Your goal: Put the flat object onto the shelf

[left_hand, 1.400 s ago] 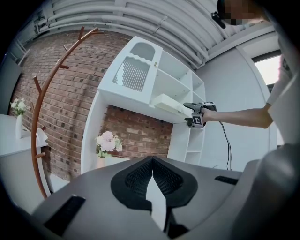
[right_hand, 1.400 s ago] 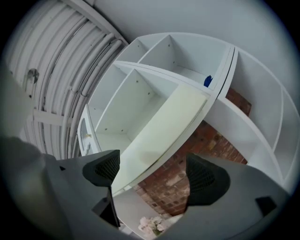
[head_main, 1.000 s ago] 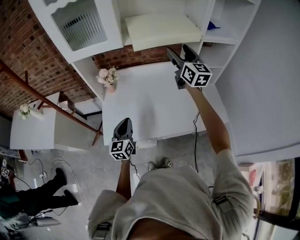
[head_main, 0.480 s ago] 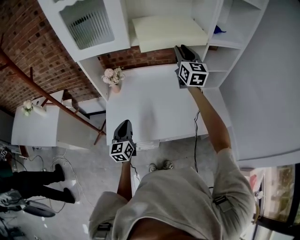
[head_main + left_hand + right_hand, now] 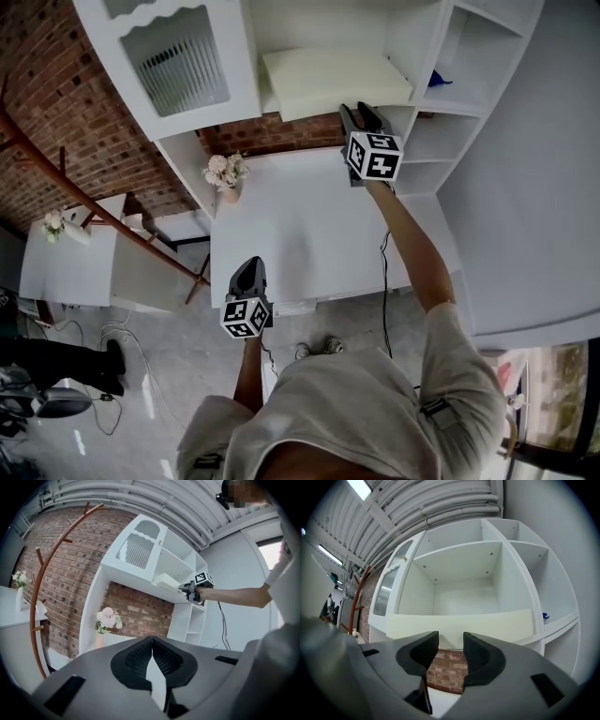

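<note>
The flat object (image 5: 333,80) is a cream slab lying on the white shelf (image 5: 405,105), its front edge overhanging a little. In the right gripper view the flat object (image 5: 459,624) spans the shelf opening behind the jaws. My right gripper (image 5: 358,112) is held level just in front of the slab's edge. Its jaws have just been opening and stand partly apart with nothing between them (image 5: 451,639). My left gripper (image 5: 248,272) hangs low by the table's near edge, shut and empty (image 5: 152,644).
A white table (image 5: 300,216) stands under the shelf unit, with a vase of flowers (image 5: 223,173) at its back left corner. A glazed cabinet door (image 5: 173,61) is left of the shelf. A small blue thing (image 5: 436,79) lies in the right compartment. A wooden coat rack (image 5: 37,606) stands at left.
The right gripper's jaws stood wide a second ago and are narrower now. The right hand has shifted slightly along the shelf front. The slab and the left gripper have stayed put.
</note>
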`<state>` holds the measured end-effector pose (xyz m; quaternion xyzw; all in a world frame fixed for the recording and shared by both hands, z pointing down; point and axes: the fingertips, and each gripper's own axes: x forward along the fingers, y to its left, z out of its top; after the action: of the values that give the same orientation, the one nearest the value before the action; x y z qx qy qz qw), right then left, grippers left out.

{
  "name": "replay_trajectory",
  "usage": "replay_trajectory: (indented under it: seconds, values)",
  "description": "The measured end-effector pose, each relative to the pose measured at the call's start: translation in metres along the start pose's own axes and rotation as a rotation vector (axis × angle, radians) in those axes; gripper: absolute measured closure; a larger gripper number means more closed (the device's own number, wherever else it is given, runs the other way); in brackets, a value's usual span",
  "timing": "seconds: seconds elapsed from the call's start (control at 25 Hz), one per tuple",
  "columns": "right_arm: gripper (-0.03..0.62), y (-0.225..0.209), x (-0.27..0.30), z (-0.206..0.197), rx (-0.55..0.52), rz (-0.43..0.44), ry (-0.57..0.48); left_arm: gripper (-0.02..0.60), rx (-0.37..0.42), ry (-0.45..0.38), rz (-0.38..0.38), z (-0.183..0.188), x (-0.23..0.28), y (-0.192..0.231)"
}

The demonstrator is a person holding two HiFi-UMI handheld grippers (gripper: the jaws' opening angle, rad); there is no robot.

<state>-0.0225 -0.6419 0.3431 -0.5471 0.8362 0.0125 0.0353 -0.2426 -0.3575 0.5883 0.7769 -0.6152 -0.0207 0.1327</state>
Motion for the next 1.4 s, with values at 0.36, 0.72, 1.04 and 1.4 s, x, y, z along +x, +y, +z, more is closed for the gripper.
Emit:
replay_trajectory:
  seconds: [0.36,0.72,1.04,1.4]
  values:
    - [0.410,0.012,0.030,-0.001,0.020,0.023,0.021,0.565,-0.006,0.005,0.014,0.002,0.012,0.006]
    - [0.434,0.018,0.040,-0.001,0.032,0.012,-0.002,0.565,-0.004,0.004,0.031,0.003,0.016,0.014]
    - [0.442,0.015,0.030,-0.001,0.045,0.049,-0.002,0.565,0.005,0.005,0.011,0.005,0.020,0.003]
    - [0.549,0.014,-0.011,-0.021,-0.009,0.112,-0.003,0.565,0.016,0.004,-0.006,0.005,0.016,-0.009]
